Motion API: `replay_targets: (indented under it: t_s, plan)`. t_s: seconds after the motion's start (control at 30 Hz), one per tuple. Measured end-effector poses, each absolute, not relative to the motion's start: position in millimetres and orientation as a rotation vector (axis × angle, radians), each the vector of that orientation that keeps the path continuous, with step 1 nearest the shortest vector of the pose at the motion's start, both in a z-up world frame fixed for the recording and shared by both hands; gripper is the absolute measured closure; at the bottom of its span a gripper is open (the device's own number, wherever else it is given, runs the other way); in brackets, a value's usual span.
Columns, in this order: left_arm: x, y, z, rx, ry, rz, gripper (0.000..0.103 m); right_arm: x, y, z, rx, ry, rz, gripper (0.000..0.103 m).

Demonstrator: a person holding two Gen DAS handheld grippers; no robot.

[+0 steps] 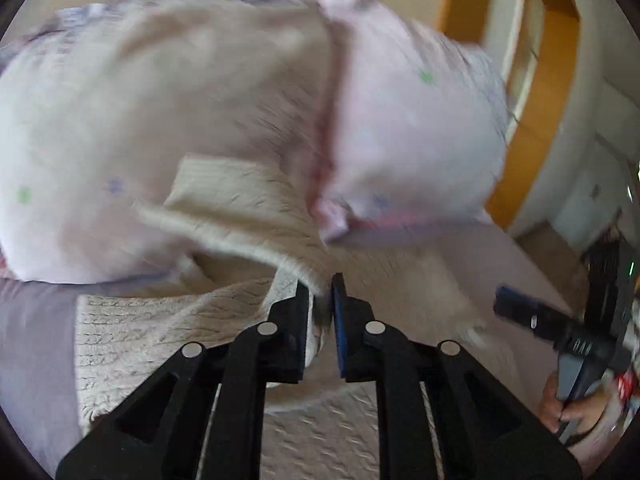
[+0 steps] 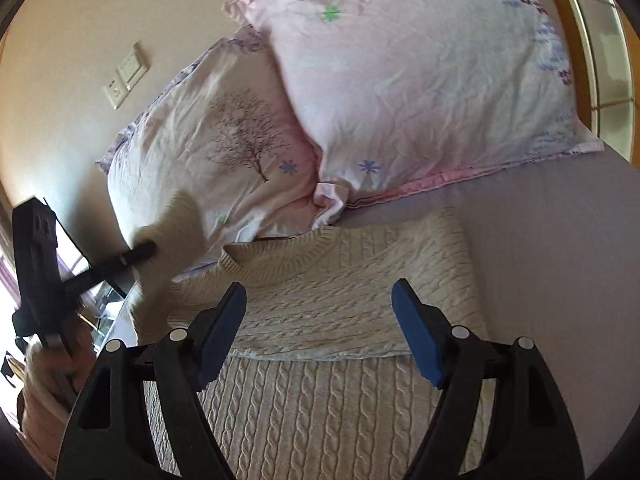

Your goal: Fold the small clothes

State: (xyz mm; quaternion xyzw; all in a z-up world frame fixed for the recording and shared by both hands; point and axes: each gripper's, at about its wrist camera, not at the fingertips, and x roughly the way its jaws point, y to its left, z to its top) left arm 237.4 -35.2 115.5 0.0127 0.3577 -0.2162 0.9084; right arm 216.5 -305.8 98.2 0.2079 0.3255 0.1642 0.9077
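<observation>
Both grippers over sweater (image 2: pixel 320 304): left gripper (image 1: pixel 322 300) fingers pinch its edge, right gripper (image 2: pixel 320 312) fingers wide

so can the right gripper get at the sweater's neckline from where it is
Probably yes. The right gripper is open above the cream sweater, and the neckline lies just ahead with nothing over it. The left gripper pinches a sleeve off to the side.

The left gripper (image 1: pixel 322 312) pinches a ribbed edge of the cream cable-knit sweater (image 1: pixel 168 332), lifting it off the bed (image 1: pixel 32 340). Two pink pillows (image 1: pixel 408 128) lie beyond. The right gripper (image 1: pixel 516 312) shows near the bed's right edge.
</observation>
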Motion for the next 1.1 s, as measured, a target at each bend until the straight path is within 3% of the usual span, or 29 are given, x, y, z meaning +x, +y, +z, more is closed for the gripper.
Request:
replay_targets:
  t_s: [0.13, 0.17, 0.2, 0.27, 0.57, 0.7, 0.77, 0.8, 1.0, 1.07, 1.1]
  plan:
    - [207.2, -73.4, 65.2, 0.261, 0.779, -0.446, 0.089, 223.4, -334.0, 84.4, 0.5, 0.737, 0.322, 0.027]
    - [198.6, -64.5, 65.2, 0.26, 0.764, -0.442, 0.083, 227.2, -337.6, 81.3, 0.502, 0.754, 0.32, 0.029]
    - [189.5, -48.4, 67.7, 0.244, 0.748, -0.429, 0.069, 231.2, -338.8, 78.2, 0.501, 0.769, 0.316, 0.035]
    - [174.7, -20.9, 73.4, 0.201, 0.731, -0.388, 0.06, 245.5, -335.7, 70.2, 0.51, 0.813, 0.322, 0.041]
    - [134.7, 71.2, 79.0, 0.074, 0.757, -0.171, 0.051, 321.3, -293.1, 51.4, 0.641, 0.925, 0.325, 0.046]
    - [128.9, 84.8, 76.2, 0.039, 0.77, -0.155, 0.05, 340.7, -258.7, 58.0, 0.504, 0.925, 0.244, 0.05]
    - [126.9, 86.4, 75.1, 0.032, 0.773, -0.148, 0.049, 354.7, -248.7, 44.6, 0.464, 0.987, 0.191, 0.096]
    - [124.9, 88.6, 74.5, 0.021, 0.774, -0.147, 0.049, 356.5, -250.4, 39.2, 0.49, 0.996, 0.205, 0.097]
    - [95.8, 115.3, 70.6, -0.045, 0.781, -0.147, 0.039, 279.9, -307.3, 58.6, 0.579, 0.815, 0.197, 0.093]
    - [85.6, 124.8, 66.2, -0.075, 0.797, -0.15, 0.038, 245.8, -325.7, 53.9, 0.577, 0.835, 0.175, 0.074]
    - [79.0, 130.1, 63.3, -0.092, 0.807, -0.15, 0.036, 225.1, -335.3, 53.3, 0.561, 0.832, 0.162, 0.053]
